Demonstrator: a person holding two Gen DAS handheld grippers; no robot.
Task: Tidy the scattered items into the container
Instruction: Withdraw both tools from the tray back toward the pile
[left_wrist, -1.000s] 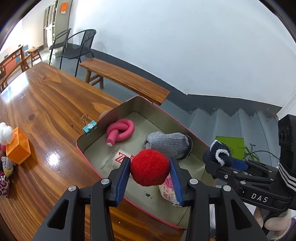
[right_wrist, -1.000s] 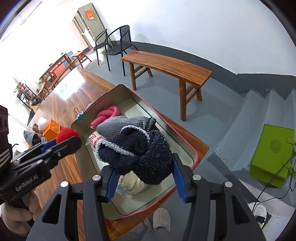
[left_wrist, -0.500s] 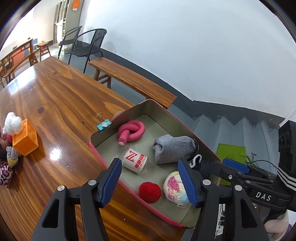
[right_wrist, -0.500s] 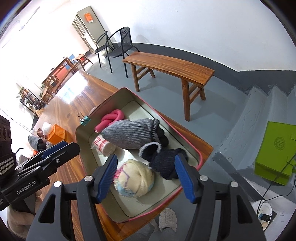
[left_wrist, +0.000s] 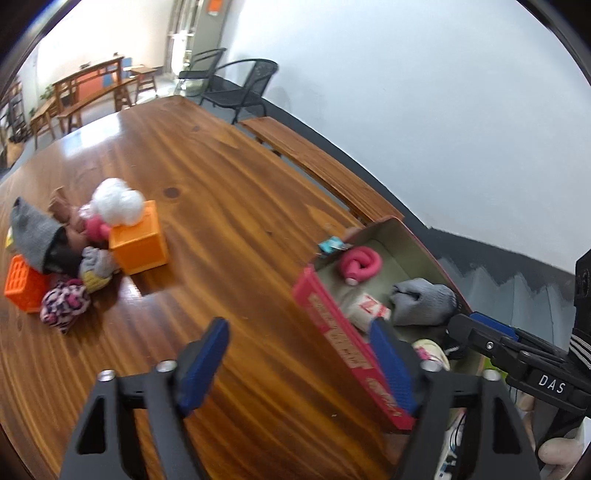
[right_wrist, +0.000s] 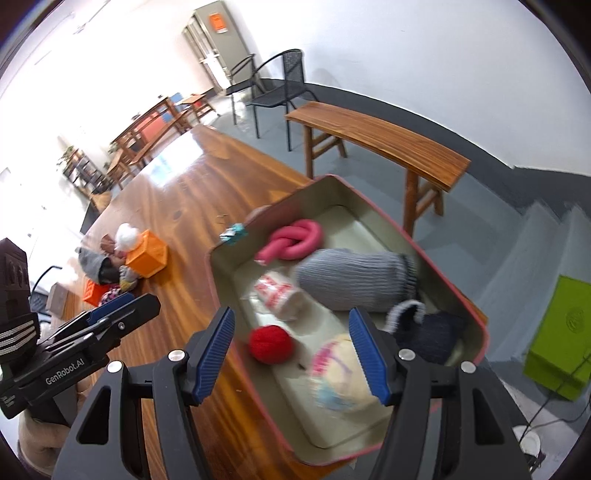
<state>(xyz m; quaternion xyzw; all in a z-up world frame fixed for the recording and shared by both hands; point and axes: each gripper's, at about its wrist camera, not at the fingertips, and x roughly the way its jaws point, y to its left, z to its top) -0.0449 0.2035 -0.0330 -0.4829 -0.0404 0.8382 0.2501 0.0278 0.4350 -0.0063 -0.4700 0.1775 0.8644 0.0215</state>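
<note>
Left gripper (left_wrist: 295, 358) empty, jaws opening, nothing between them but bare bench (left_wrist: 229, 206) and the tin's near wall. Right gripper (right_wrist: 291, 350) empty too, jaws parted wide over the container (right_wrist: 447, 266).

Container: shallow metal tin, pink outside, at the bench's end nearest the grippers. Already inside: red pom-pom (right_wrist: 271, 343), pink knotted foam tube (right_wrist: 293, 243), grey rolled sock (right_wrist: 354, 278), dark blue sock (right_wrist: 432, 334), pastel yarn ball (right_wrist: 341, 373), small wrapped packet (right_wrist: 279, 293).

Left to tidy: heap well apart at the bench's far left — orange cube (left_wrist: 138, 242), white fluffy ball (left_wrist: 116, 201) on top of it, grey knit piece (left_wrist: 31, 232), leopard-print soft piece (left_wrist: 64, 304), second orange crate (left_wrist: 24, 282). Teal binder clip (left_wrist: 330, 244) just outside the tin's far corner.

Handling, judged: all light. Socks and pom-poms soft, squashy, not fragile; best pinched across the bulk, deep between the pads. Orange cube stiff plastic, likely slick; grip across two opposite flat faces, squarely. White ball probably rolls off if cube goes first. Clip small, hard; pinch across its body.
</note>
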